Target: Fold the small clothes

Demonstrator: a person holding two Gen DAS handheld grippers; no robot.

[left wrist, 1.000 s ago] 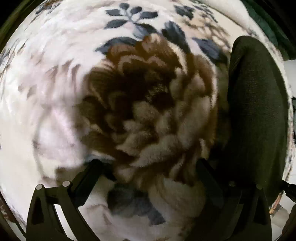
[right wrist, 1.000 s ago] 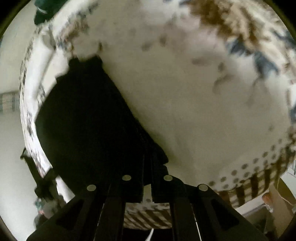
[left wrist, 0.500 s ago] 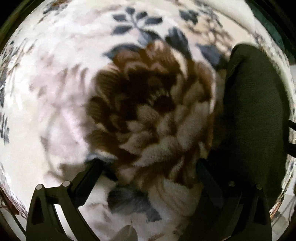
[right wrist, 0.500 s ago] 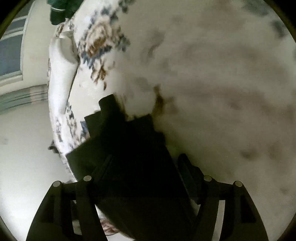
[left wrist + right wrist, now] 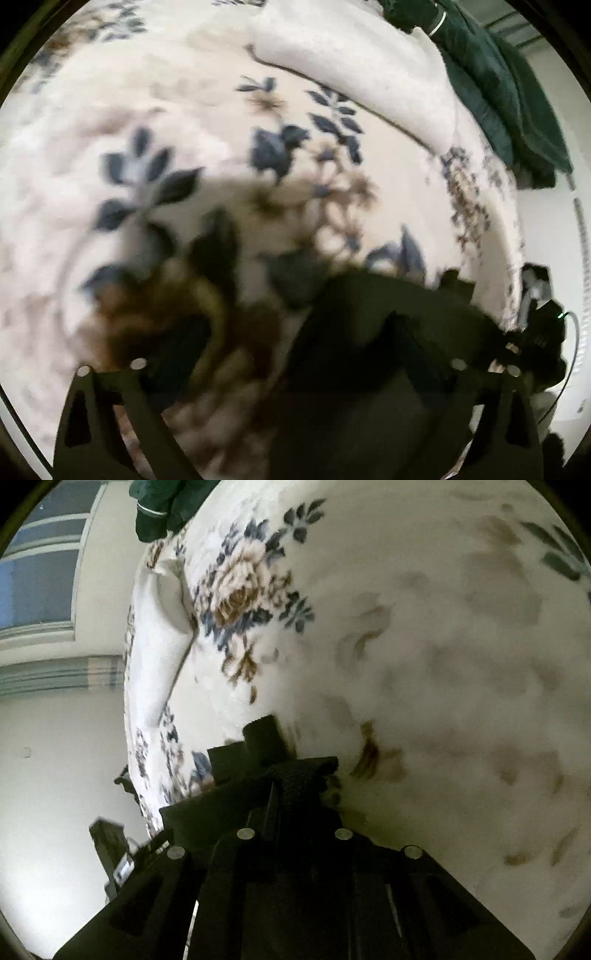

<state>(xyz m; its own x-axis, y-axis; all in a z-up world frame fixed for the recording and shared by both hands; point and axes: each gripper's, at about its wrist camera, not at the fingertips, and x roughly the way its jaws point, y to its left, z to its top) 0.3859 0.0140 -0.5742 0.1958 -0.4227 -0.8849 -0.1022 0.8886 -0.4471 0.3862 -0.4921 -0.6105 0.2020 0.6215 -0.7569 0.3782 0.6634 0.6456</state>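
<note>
Your dark garment [image 5: 369,332] lies on the floral blanket [image 5: 184,110], near the blanket's edge and well short of the green cloth [image 5: 498,74] heaped at its far corner. It looks like a light, limp knit: it should sag from any single pinch and drag on the fuzzy pile rather than slide.

Your right gripper [image 5: 291,786] has a ribbed fold of the garment between its jaws, which are closing narrow onto it; the pads look to be pressing the cloth.

Your left gripper [image 5: 299,332] stands wide with its jaws closing; its right finger sits over the garment, the left over the blanket's brown flower [image 5: 155,306], and nothing is pinched.

Take hold at a hem or corner, through all layers, one gripper per end, so the fold stays square.
</note>
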